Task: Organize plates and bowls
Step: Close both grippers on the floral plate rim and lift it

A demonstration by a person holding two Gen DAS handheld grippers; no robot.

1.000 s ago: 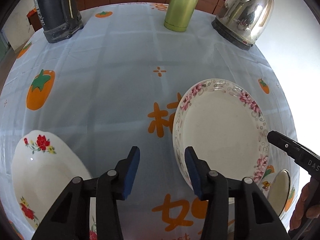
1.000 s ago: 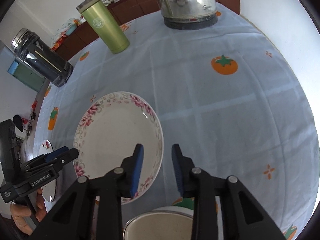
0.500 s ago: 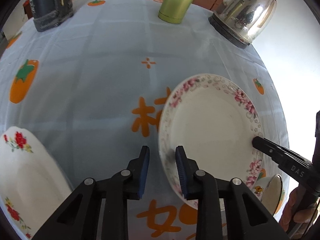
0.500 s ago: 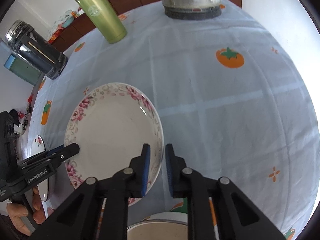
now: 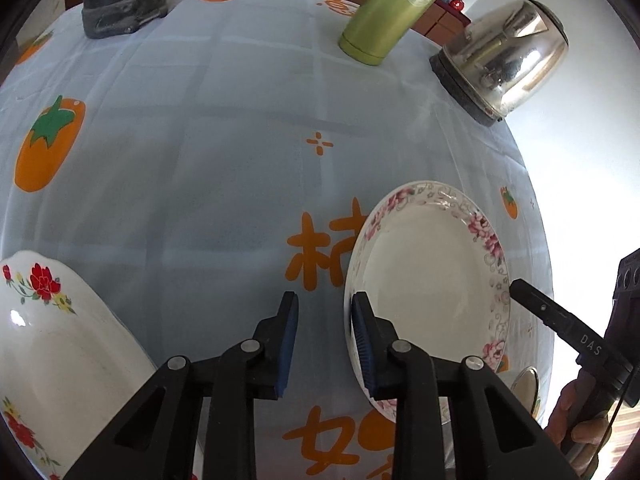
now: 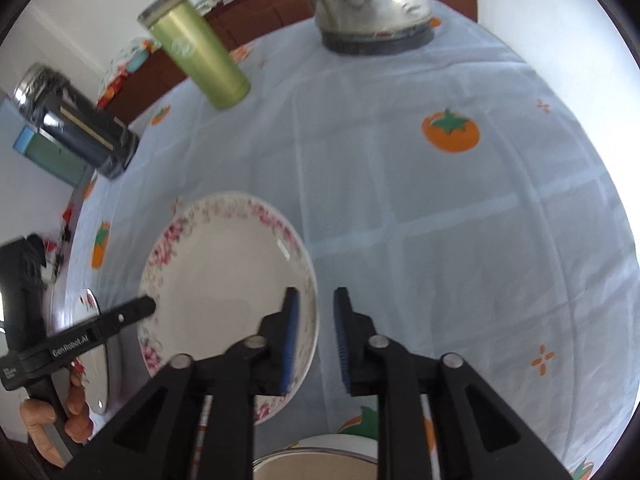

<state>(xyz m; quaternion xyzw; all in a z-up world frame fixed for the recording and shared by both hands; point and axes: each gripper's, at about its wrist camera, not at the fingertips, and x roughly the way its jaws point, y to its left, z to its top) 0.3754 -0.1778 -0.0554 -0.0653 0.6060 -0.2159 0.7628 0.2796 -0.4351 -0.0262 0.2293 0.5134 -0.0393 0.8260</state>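
Setting: domestic dining area.
A counter under a pale cloth printed with orange persimmons [image 5: 224, 184] carries a shiny steel electric kettle [image 5: 504, 68], a green metal flask [image 5: 392, 12], and floral china plates [image 5: 432, 276]; brown wooden cabinets [image 6: 260, 16] line the wall.

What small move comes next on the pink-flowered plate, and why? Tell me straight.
Probably squeeze the left tongs shut on the pink-flowered plate: its rim sits between their pads but a gap shows, so nothing is pinched. The right tongs straddle the opposite rim, jaws opening.
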